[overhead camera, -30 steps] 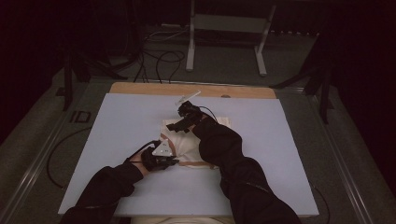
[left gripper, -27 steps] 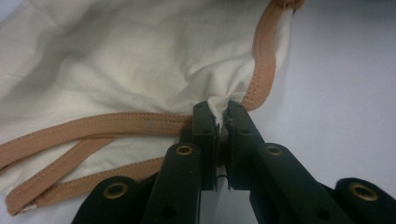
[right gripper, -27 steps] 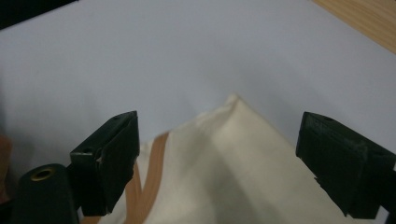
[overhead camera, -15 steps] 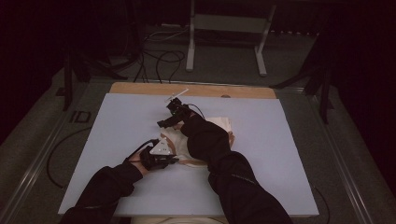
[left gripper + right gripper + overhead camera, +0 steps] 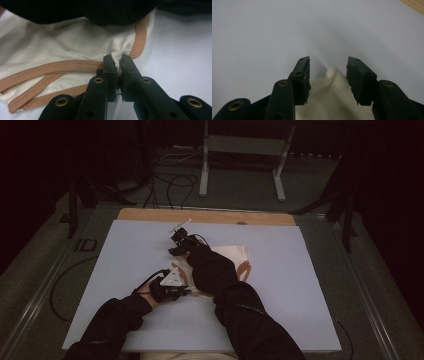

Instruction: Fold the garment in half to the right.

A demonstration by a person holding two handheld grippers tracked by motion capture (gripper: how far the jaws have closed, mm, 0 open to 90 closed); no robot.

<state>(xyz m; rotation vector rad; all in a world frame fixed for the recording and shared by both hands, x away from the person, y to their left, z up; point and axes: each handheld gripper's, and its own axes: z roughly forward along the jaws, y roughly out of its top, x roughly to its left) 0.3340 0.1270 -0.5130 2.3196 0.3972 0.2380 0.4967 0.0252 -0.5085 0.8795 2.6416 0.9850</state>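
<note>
Dark room, cables and a metal stand sitting on the floor beyond; I am working over a pale lilac bench with a wooden strip along its far edge. Item one: cream garment with tan binding, lying crumpled near the bench's middle, partly under my right sleeve. Item two: left claw, clamping tight on a corner of the garment right where the tan binding is turning; I am reading this as an anchor, pinning the near edge so the cloth is not dragging when the other end is pulled. Item three: right claw, reaching across to the far-left end of the garment, its jaws having just been closing and now standing about half apart, with a raised cream fold sitting between them but the pads not yet pressing on it. In the high view this right claw is hovering low at the cloth's far tip. My judgement: I am lining up a second pinch so both ends are being held for spreading or folding the piece flat.
</note>
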